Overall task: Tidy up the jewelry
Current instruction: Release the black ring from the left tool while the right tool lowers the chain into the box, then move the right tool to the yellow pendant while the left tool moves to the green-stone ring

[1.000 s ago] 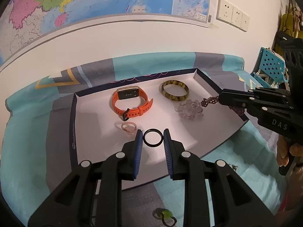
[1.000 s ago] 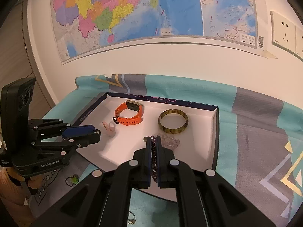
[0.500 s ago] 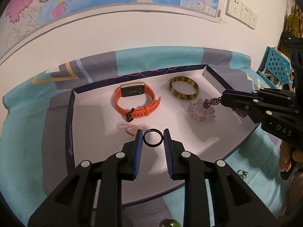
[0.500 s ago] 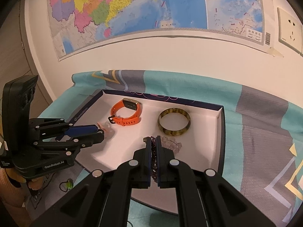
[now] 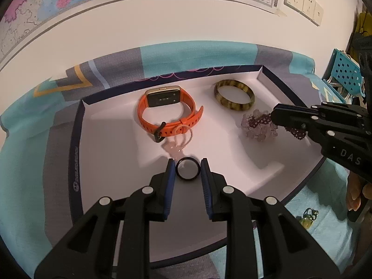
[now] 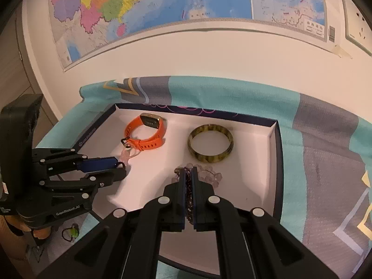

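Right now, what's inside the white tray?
In the white tray lie an orange watch, a mottled bangle, a pale bead bracelet and a pink bracelet. The grippers hide part of the tray's floor.

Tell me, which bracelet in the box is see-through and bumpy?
The pale purple crystal bracelet, lying nearer the front of the box, just before the striped yellow-brown bangle. That bangle is smooth and solid, and the orange watch is a rubbery strap.

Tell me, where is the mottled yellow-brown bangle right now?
The mottled yellow-brown bangle lies flat in the white tray's far right corner, right of the orange smartwatch and just behind the pale crystal bracelet.
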